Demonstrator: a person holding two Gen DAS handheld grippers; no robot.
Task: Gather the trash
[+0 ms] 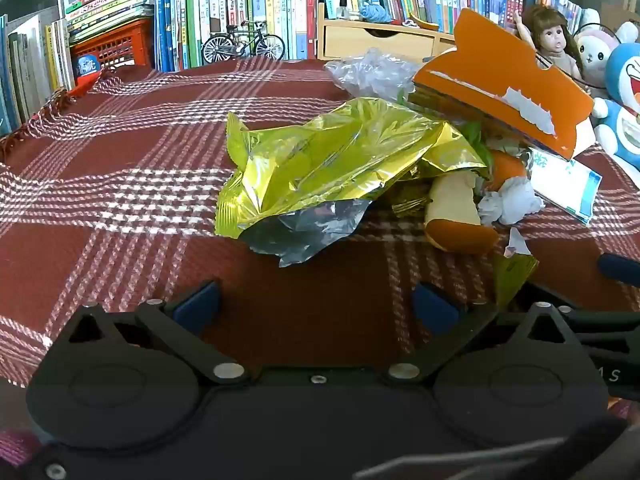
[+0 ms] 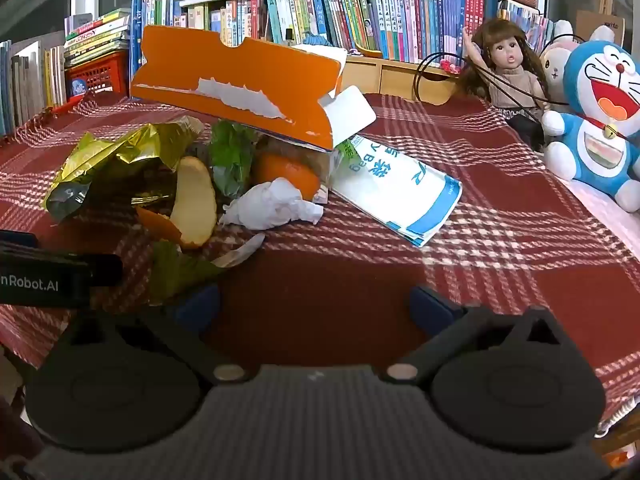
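A heap of trash lies on the red plaid tablecloth (image 1: 100, 200). A gold foil wrapper (image 1: 320, 160) fronts it in the left wrist view, with a torn orange carton (image 1: 504, 80), orange peel (image 1: 456, 216), crumpled tissue (image 1: 510, 202) and a clear plastic bag (image 1: 372, 72) behind. My left gripper (image 1: 316, 306) is open just short of the wrapper, nothing between its fingers. In the right wrist view the carton (image 2: 240, 84), peel (image 2: 196, 200), tissue (image 2: 276, 204), gold wrapper (image 2: 120, 160) and a white-and-blue paper bag (image 2: 400, 192) lie ahead. My right gripper (image 2: 316, 304) is open and empty.
Shelves of books (image 1: 248, 4) and an orange crate (image 1: 116, 46) line the far edge, with a toy bicycle (image 1: 244, 42) and a wooden drawer box (image 1: 380, 40). A doll (image 2: 508, 72) and a blue plush (image 2: 600, 120) sit at the right. The left gripper's body (image 2: 44, 276) shows beside the right one.
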